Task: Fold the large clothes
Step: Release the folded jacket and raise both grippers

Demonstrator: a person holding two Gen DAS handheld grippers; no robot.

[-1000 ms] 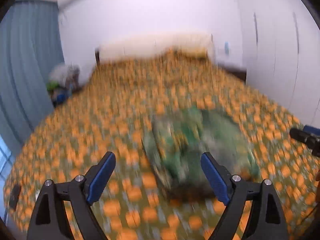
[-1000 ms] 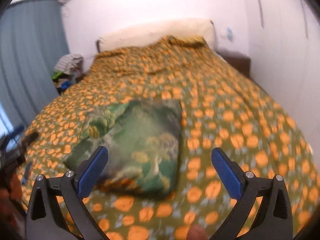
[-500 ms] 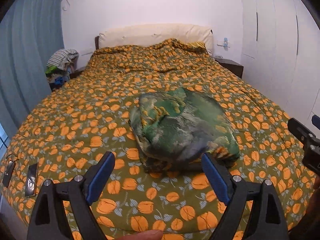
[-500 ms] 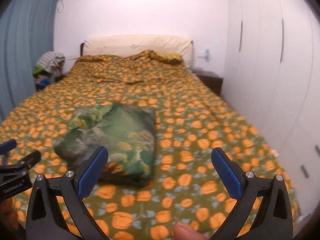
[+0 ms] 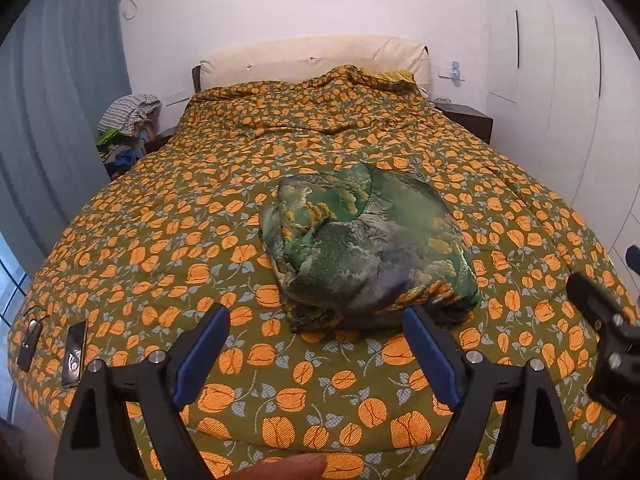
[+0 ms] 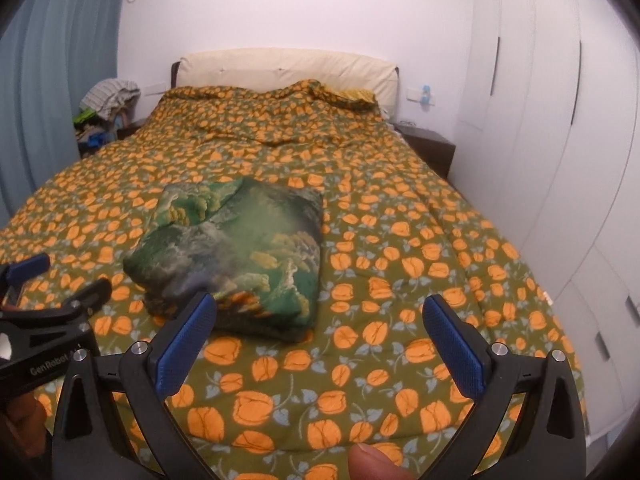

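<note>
A folded green patterned garment (image 5: 368, 248) lies as a thick bundle on the bed's orange-flowered cover (image 5: 168, 248); it also shows in the right wrist view (image 6: 240, 252). My left gripper (image 5: 316, 344) is open and empty, held above the bed's near edge just short of the bundle. My right gripper (image 6: 320, 332) is open and empty, to the right of the bundle's near corner. The left gripper (image 6: 28, 280) shows at the left edge of the right wrist view, and part of the right gripper (image 5: 600, 320) at the right edge of the left wrist view.
Two dark devices (image 5: 74, 354) lie near the bed's left edge. A pile of clothes (image 5: 124, 124) sits by the blue curtain (image 5: 52, 120). A dark nightstand (image 5: 466, 120) and white wardrobes (image 6: 560, 140) stand on the right. A cream headboard (image 5: 312, 60) is at the back.
Both grippers have pulled back from the bundle toward the foot of the bed and have steadied; the views have sharpened. The garment stays folded on the cover.
</note>
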